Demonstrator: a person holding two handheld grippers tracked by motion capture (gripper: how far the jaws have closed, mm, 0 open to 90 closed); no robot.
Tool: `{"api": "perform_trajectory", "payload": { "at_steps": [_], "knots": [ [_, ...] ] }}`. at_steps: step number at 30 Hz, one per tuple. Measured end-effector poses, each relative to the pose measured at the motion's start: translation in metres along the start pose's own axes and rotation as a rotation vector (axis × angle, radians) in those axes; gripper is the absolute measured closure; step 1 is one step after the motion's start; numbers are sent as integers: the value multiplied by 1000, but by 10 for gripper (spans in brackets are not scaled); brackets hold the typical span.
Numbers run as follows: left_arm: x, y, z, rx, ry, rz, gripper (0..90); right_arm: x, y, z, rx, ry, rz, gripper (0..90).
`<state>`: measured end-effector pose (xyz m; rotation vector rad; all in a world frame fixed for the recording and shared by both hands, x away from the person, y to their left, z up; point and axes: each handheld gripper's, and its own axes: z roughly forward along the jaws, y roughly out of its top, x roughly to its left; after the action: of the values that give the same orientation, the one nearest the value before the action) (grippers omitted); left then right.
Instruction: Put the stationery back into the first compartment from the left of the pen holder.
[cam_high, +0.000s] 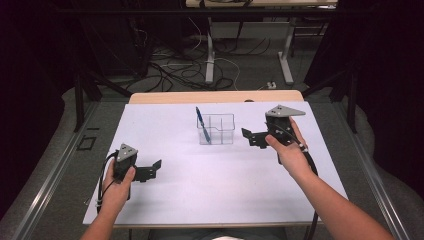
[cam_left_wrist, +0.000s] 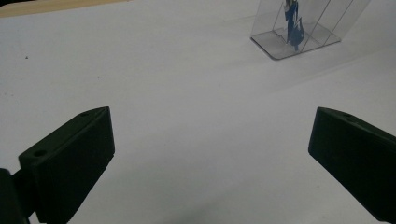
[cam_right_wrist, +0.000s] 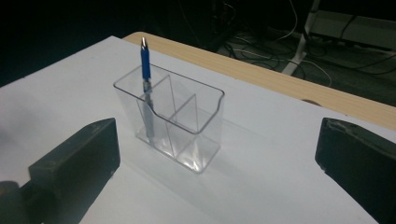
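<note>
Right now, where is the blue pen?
The blue pen stands tilted in the left end of the clear holder, mid-table in the high view, left of the right gripper.

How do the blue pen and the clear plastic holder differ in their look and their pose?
The blue pen is opaque, thin and long; the clear plastic holder with dividers is see-through, wide and box-shaped. The pen leans tilted, its top end rising above the rim; the holder stands upright and flat on the white table surface. The pen is contained; the holder contains it. Both are apart from the two tools.
</note>
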<state>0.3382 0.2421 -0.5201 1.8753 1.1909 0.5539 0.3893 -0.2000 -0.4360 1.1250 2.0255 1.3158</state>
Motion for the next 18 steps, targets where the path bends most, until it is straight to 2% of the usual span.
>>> {"api": "perform_trajectory", "payload": {
  "at_steps": [11, 13, 18],
  "knots": [
    [0, 0, 0, 2, 1, 1, 3, -19, -45, -19, 14, -76, 51, 0],
    [0, 1, 0, 4, 4, 12, 3, -22, -54, -21, 20, -85, 81, 0],
    [0, 0, 0, 1, 3, 7, 3, -31, -73, -27, 29, -125, 106, 0]
  ]
}}
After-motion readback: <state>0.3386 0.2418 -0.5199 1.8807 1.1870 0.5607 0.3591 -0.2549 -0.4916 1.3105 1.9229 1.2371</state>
